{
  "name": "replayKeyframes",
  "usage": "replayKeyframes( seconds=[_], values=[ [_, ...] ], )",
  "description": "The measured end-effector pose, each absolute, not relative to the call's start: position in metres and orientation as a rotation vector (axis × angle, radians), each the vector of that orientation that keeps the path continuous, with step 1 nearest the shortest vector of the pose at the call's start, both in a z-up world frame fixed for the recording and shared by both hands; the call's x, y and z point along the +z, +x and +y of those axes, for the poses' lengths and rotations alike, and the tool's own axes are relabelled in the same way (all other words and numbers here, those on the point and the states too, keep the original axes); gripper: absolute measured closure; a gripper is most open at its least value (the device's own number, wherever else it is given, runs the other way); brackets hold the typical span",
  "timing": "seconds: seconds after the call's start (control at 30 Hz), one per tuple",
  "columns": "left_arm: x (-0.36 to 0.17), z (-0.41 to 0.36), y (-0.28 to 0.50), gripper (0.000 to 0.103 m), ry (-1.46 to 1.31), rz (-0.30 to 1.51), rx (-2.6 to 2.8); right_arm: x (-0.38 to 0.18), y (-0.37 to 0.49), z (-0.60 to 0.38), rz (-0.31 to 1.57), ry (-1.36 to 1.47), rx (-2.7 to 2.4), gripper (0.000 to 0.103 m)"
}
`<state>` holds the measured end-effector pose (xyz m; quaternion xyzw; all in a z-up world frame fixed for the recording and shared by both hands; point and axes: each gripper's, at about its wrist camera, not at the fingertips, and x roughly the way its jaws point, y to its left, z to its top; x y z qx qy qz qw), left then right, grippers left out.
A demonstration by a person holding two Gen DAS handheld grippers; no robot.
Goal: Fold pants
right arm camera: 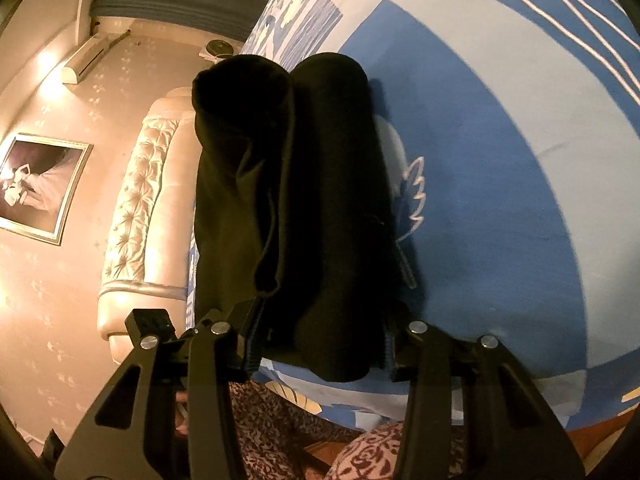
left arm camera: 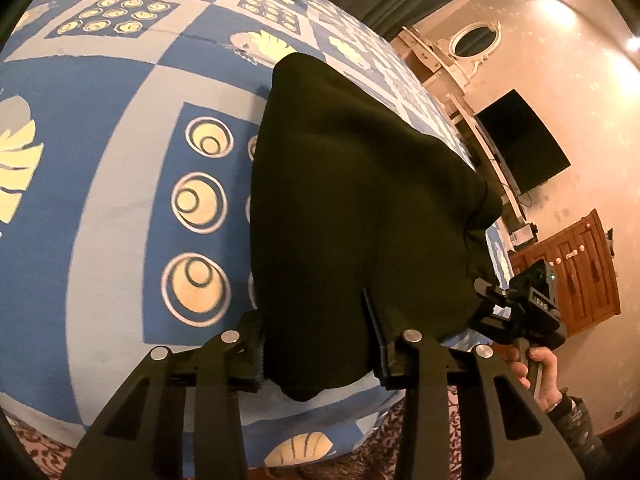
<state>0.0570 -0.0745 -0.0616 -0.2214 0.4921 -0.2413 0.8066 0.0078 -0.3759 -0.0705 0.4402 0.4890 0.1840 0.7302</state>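
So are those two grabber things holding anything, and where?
Yes: each hand-held gripper, left and right, is clamped on the near edge of the black pants.

Pants (left arm camera: 360,208) read to me as black matt cloth, soft, slightly fuzzy knit. Bed cover (left arm camera: 120,208) is printed woven cloth, blue and pale grey, matt, smooth. My left gripper (left arm camera: 324,354) is matt black plastic with shiny round metal studs (same build on the right gripper (right arm camera: 322,346)). Cabinet (left arm camera: 576,268) is reddish wood, semi-gloss, with pale knobs. Screen (left arm camera: 524,140) on the wall looks dark and matt. Headboard (right arm camera: 136,200) is tufted, satiny, cream, with a sheen. Picture frame (right arm camera: 60,216) looks silvery. Patterned cloth (right arm camera: 280,420) below me looks soft and matt.
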Motion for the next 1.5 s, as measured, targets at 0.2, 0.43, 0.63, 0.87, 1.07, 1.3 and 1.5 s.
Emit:
replayKeyframes(
  seconds=[0.2, 0.43, 0.63, 0.87, 1.07, 1.3, 1.5],
  values=[
    [-0.06, -0.059, 0.054, 0.064, -0.495, 1.045, -0.476, -0.069, 0.023, -0.358, 1.083, 0.956, 0.426, 0.06],
    [-0.059, -0.026, 0.047, 0.064, -0.519, 1.028, -0.416, -0.072, 0.042, -0.328, 1.09, 0.946, 0.479, 0.059],
    [-0.056, 0.003, 0.037, 0.064, -0.543, 1.021, -0.376, -0.076, 0.057, -0.301, 1.101, 0.936, 0.537, 0.06],
    [-0.058, 0.016, 0.029, 0.063, -0.569, 1.021, -0.364, -0.078, 0.065, -0.287, 1.112, 0.927, 0.572, 0.06],
    [-0.067, 0.033, 0.023, 0.036, -0.707, 0.992, -0.49, -0.075, 0.065, -0.289, 1.119, 0.936, 0.609, 0.046],
    [-0.045, 0.069, 0.004, 0.017, -0.709, 0.94, -0.515, -0.054, 0.059, -0.312, 1.093, 0.884, 0.597, 0.02],
    [-0.033, 0.085, 0.032, 0.017, -0.637, 0.901, -0.471, -0.054, 0.081, -0.323, 1.076, 0.866, 0.556, 0.018]
  ],
)
